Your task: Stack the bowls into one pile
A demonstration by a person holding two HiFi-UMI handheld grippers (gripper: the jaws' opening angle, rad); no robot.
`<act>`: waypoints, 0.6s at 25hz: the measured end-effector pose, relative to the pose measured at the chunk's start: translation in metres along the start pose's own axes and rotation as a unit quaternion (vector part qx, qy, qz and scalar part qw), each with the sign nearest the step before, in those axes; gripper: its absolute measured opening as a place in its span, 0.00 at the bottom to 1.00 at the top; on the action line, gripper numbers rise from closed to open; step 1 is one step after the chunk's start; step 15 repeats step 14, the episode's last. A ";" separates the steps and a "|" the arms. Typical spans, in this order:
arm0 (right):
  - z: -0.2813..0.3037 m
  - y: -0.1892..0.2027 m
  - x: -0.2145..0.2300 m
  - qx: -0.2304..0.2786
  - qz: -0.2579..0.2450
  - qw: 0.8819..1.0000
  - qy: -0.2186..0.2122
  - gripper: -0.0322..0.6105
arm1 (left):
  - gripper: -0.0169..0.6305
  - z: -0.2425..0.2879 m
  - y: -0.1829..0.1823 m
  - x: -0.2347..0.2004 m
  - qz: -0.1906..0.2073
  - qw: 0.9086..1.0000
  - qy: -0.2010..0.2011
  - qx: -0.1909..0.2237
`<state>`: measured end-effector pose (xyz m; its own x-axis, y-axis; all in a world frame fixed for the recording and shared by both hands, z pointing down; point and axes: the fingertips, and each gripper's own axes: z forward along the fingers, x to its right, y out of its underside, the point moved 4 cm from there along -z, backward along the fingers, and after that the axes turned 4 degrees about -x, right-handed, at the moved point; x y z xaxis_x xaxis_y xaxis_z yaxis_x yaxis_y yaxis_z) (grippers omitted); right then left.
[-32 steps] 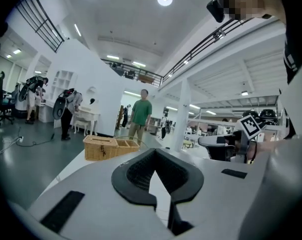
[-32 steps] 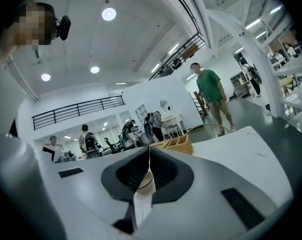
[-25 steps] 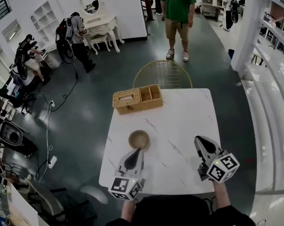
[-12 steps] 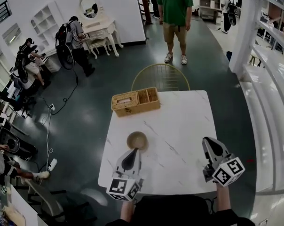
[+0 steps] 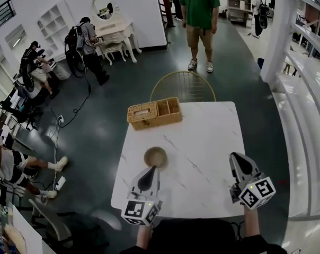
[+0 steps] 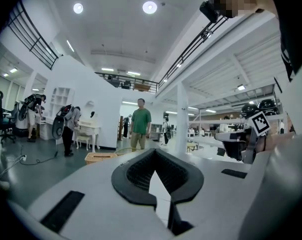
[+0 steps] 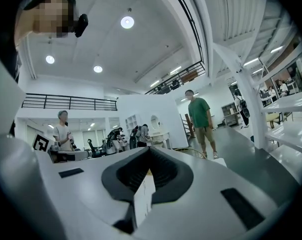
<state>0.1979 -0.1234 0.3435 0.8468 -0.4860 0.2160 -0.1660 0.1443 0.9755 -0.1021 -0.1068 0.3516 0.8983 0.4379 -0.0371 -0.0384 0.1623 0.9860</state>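
We see a small round brown bowl (image 5: 156, 156) standing upright on the white marble table (image 5: 207, 136), toward its left side. We cannot tell what is in it. Our left gripper (image 5: 153, 169) points at it, tip just beside its near rim, jaws pressed together on nothing. Our right gripper (image 5: 236, 156) is well apart, squeezed tight too. A woven tan basket (image 5: 154, 113) with little boxes sits at the far edge.

Dark glossy floor (image 5: 104, 123), white marble table (image 5: 202, 139), gold wire chair (image 5: 183, 84), white vanity (image 5: 115, 32), ceiling lights (image 6: 149, 7)
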 end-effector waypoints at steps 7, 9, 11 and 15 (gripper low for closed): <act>-0.003 -0.003 0.005 0.002 -0.001 1.000 0.004 0.07 | 0.05 0.003 0.000 0.003 0.005 1.000 -0.003 -0.012; -0.003 -0.002 0.008 0.002 0.000 1.000 0.006 0.07 | 0.05 0.005 -0.001 0.004 0.008 1.000 -0.003 -0.011; -0.003 0.000 0.006 0.002 0.001 1.000 0.009 0.07 | 0.05 0.004 0.000 0.002 0.008 1.000 -0.002 -0.012; -0.003 0.001 0.000 0.003 0.001 1.000 0.012 0.07 | 0.05 0.000 0.004 -0.003 0.006 1.000 -0.001 -0.016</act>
